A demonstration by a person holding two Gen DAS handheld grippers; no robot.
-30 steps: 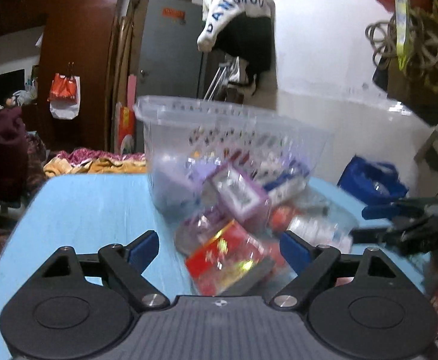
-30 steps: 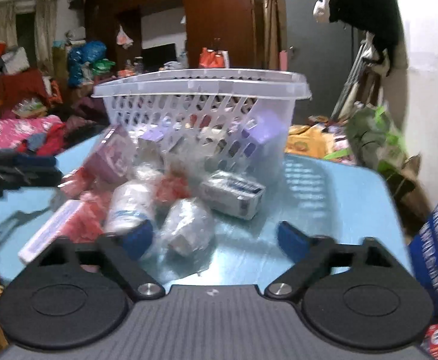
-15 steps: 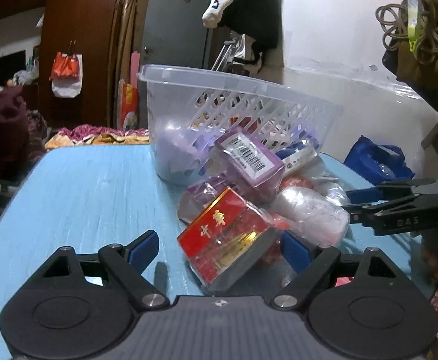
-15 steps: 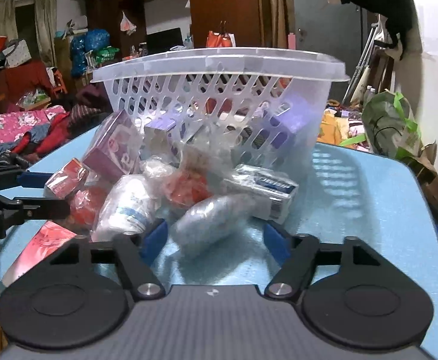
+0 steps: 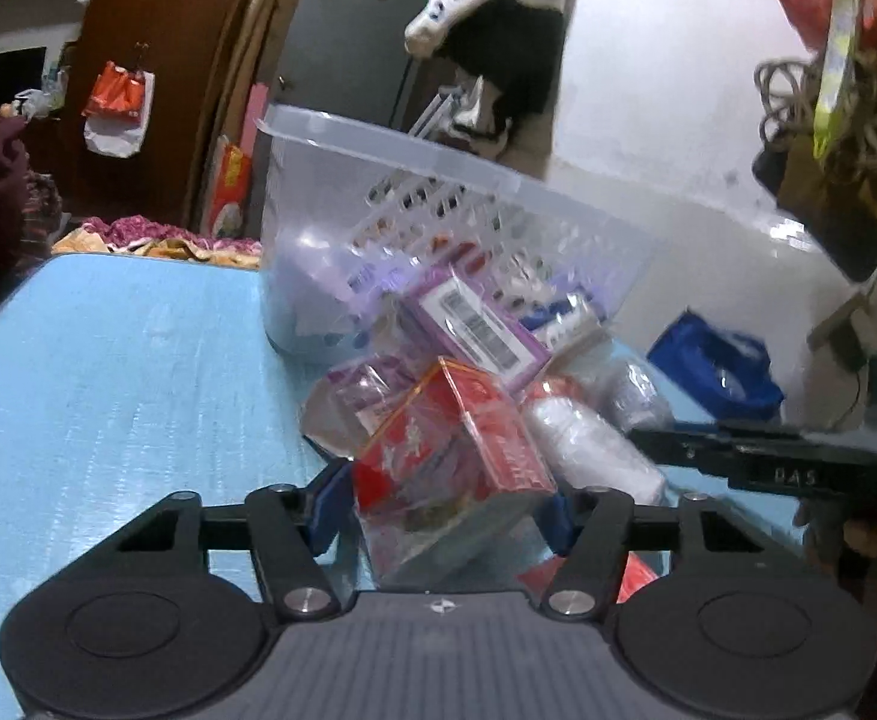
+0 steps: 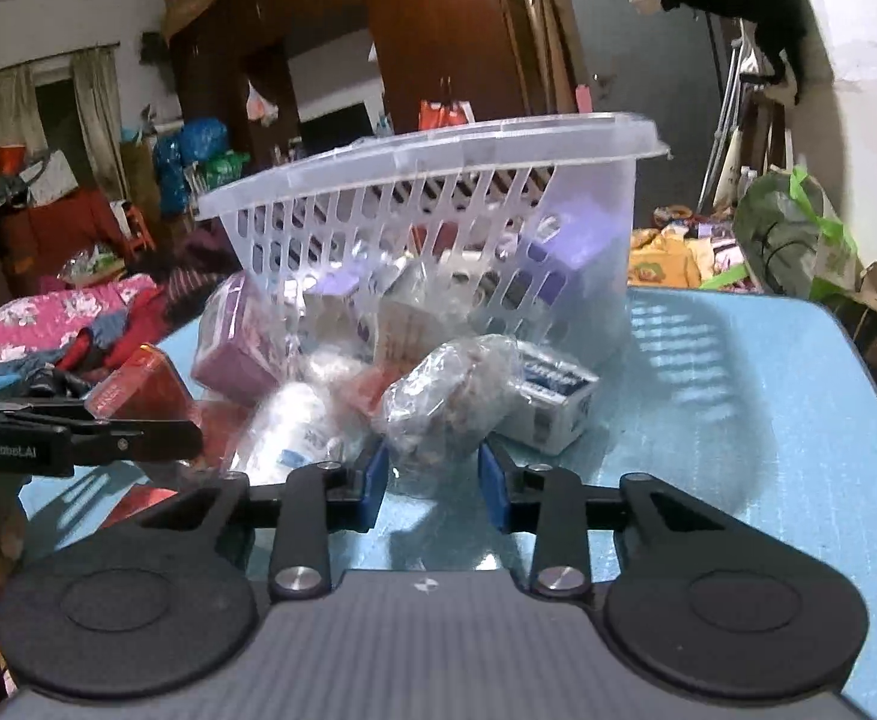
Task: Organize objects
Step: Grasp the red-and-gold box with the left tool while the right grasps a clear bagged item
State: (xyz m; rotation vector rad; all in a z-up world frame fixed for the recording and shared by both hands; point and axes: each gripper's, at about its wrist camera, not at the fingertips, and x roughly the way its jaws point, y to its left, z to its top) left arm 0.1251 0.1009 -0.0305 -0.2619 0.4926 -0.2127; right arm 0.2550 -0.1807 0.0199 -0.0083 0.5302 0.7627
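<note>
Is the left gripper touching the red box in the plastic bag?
Touching. In the left wrist view the left gripper has its blue jaws closing against both sides of the bagged red box, with no gap visible on either side.

My two wrist cameras looked forward over their grippers, close and slightly downward, from opposite sides; both took in the basket (image 5: 438,192) (image 6: 432,180) and the packets before it.

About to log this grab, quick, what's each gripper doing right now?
Left gripper: closing, with the red box in a clear bag between its fingers.
Right gripper: shut on the clear wrapped bundle.
</note>
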